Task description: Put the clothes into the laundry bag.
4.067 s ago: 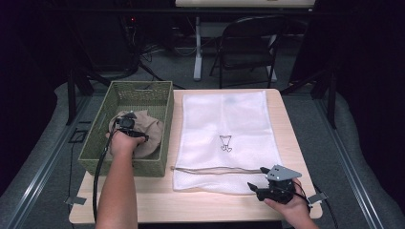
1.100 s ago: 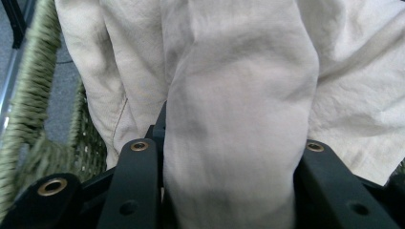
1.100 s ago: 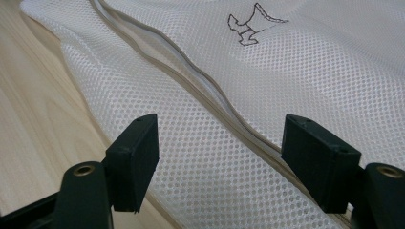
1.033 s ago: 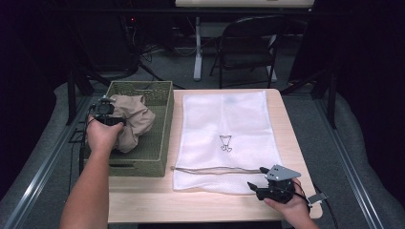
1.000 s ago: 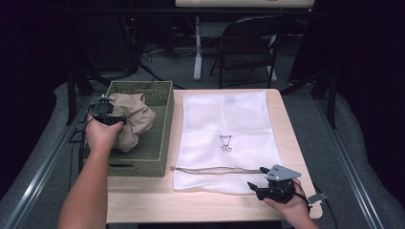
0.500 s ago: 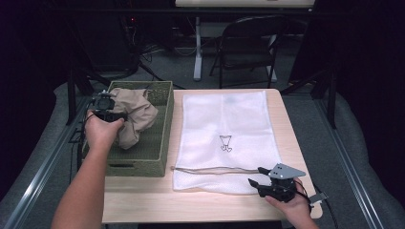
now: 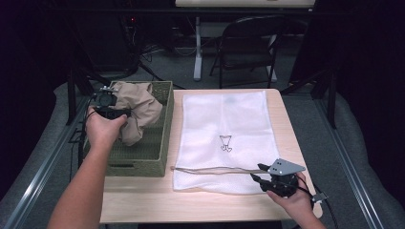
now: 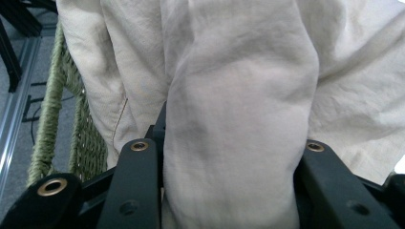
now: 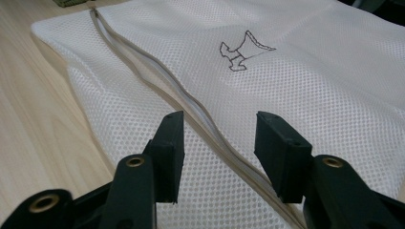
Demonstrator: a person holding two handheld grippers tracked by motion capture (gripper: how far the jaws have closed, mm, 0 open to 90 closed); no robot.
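Beige cloth [image 8: 239, 119] is bulging between the left gripper's [image 7: 108, 104] clamped jaws, hanging above the green basket [image 7: 157, 143]. Over the white mesh bag [image 7: 224, 124], the right gripper [image 9: 218, 143] has just been narrowing its jaws, straddling the zipper [image 9: 191, 107] without pressing it.

Wooden table [image 7: 143, 200], light grain, stands on grey floor [image 7: 334, 143]. Black folding chair [image 7: 248, 52] behind table's far edge. White table leg [image 7: 197, 52] beside chair. Metal rail [image 7: 33, 176] along left side.
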